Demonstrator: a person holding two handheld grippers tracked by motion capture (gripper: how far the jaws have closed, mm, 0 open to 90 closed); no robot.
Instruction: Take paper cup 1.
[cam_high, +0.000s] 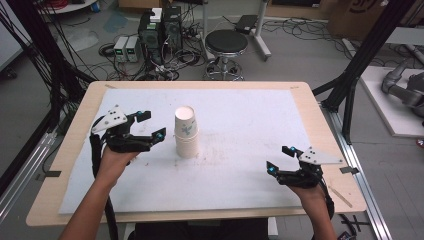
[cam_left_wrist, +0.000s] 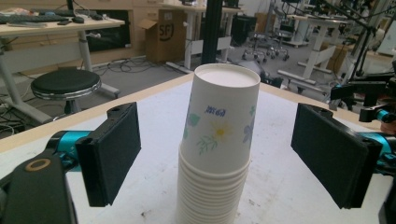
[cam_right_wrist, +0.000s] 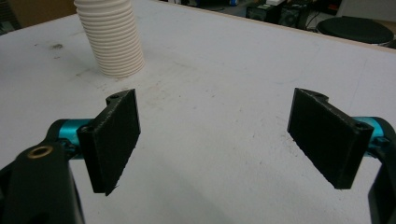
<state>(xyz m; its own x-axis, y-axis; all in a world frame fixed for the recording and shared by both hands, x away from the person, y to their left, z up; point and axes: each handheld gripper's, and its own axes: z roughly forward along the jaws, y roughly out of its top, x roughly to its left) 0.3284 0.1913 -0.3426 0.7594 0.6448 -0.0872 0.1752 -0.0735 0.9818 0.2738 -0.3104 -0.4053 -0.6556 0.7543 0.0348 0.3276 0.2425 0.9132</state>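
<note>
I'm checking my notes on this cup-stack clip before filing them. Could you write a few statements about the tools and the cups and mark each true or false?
1. The stack of paper cups stands upside down on the white table. True.
2. The left tool is shut on the stack. False: its jaws stand open, apart from the cups, as the left gripper view shows.
3. The top cup has a flower print. True.
4. The right tool holds a single cup. False: its jaws are open with nothing between them, well away from the stack.
5. The stack lies tipped on its side. False: it stands upright.
</note>
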